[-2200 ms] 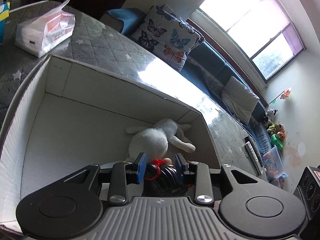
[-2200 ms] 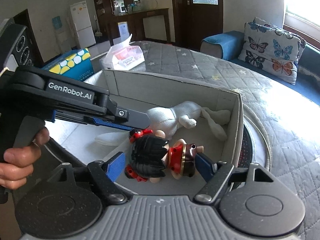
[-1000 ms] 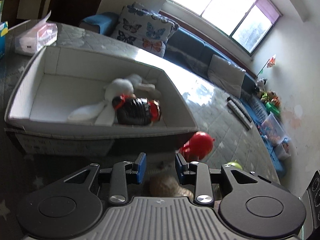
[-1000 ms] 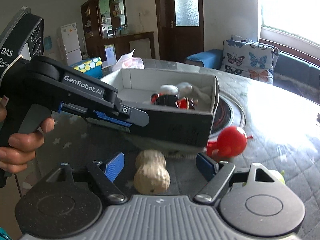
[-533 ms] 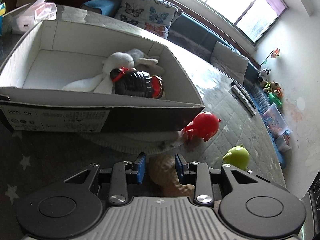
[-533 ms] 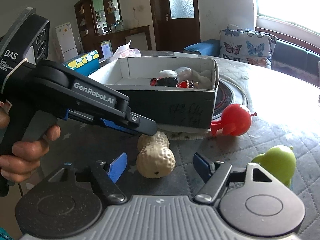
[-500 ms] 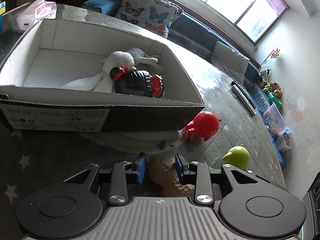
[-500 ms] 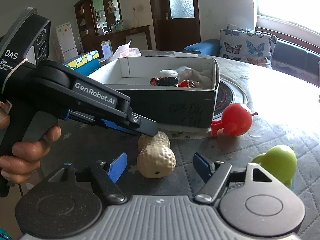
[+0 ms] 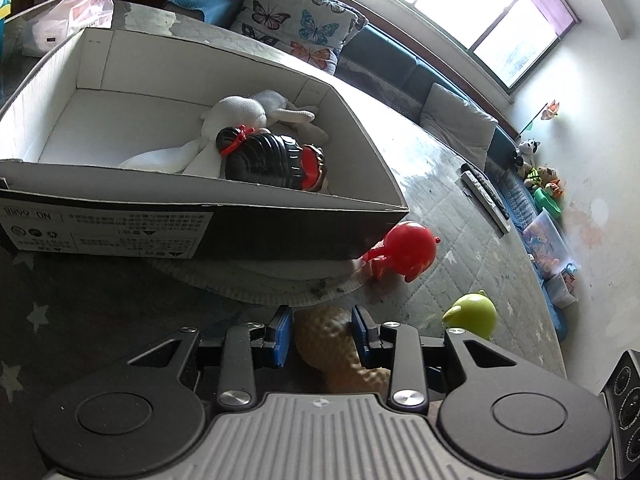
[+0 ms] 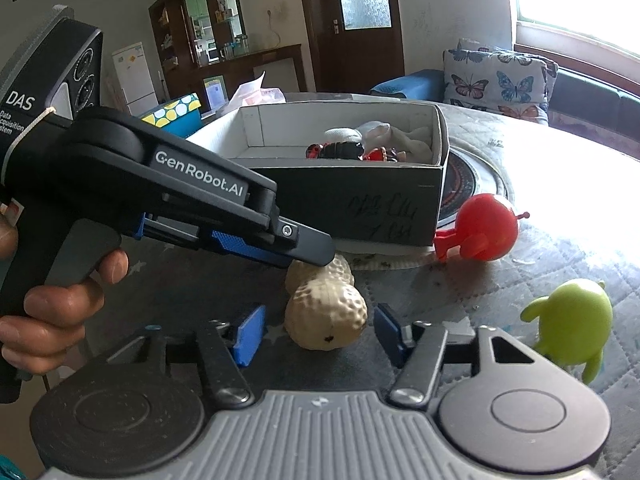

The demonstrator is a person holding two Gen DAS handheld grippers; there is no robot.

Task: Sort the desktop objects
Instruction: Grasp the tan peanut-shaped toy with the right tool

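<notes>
A tan peanut toy (image 9: 332, 336) lies on the grey quilted table. My left gripper (image 9: 320, 334) is open with its blue pads on either side of the peanut's far end. In the right wrist view the peanut (image 10: 324, 308) lies between the open jaws of my right gripper (image 10: 318, 334), and the left gripper (image 10: 280, 240) reaches over it. The cardboard box (image 9: 200, 228) holds a white plush rabbit (image 9: 240, 116) and a black-haired doll (image 9: 272, 160). A red round toy (image 9: 408, 250) and a green round toy (image 9: 474, 314) stand on the table.
A tissue pack (image 9: 68, 20) lies behind the box. Remote controls (image 9: 484, 196) lie at the table's far right edge. A sofa with butterfly cushions (image 9: 304, 28) is beyond the table. A round mat (image 10: 476, 184) lies under the box.
Both grippers left the box after the doll was dropped in it and came down to the peanut toy in front of the box. In the last half second they barely moved.
</notes>
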